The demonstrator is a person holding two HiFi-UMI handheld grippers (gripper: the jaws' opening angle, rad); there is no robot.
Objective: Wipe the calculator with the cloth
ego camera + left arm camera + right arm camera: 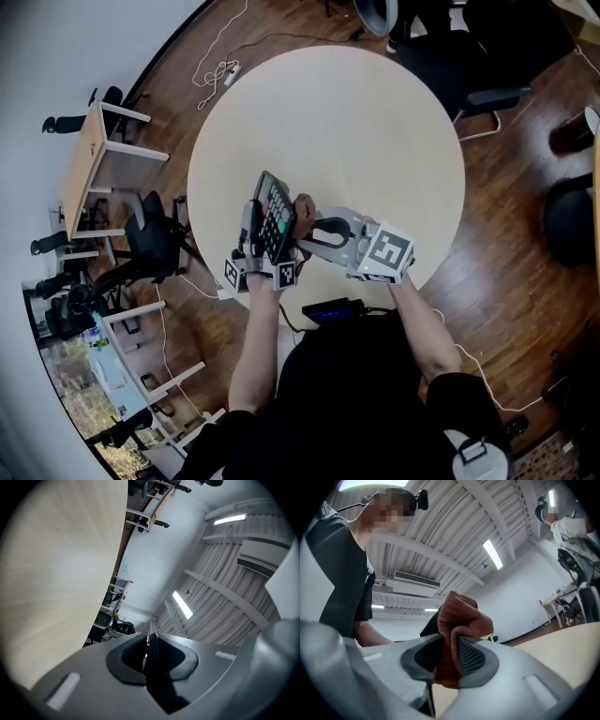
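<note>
Above the round beige tabletop (375, 122), the left tool (150, 654) clamped the black calculator (274, 216) edge-on. The right tool (449, 656) was shut on the rust-brown cloth (461, 613).

1. Head view first: the camera sits up on the person (347, 394) and stares steeply down, so the round worktop (375, 112) fills the middle with floor (506, 244) ringing it.
2. Left gripper view rides right behind the left tongs (151, 653), very close. It is rolled sideways and tipped up, with the worktop as a pale wall at left and the ceiling (225, 597) at right.
3. Right gripper view hugs the right tongs (452, 660) just as tightly, tipped up toward the ceiling and back at the person.
4. Shared ground: all three catch the worktop, both gripper views catch the ribbed ceiling, and the head view takes in both tongs.
</note>
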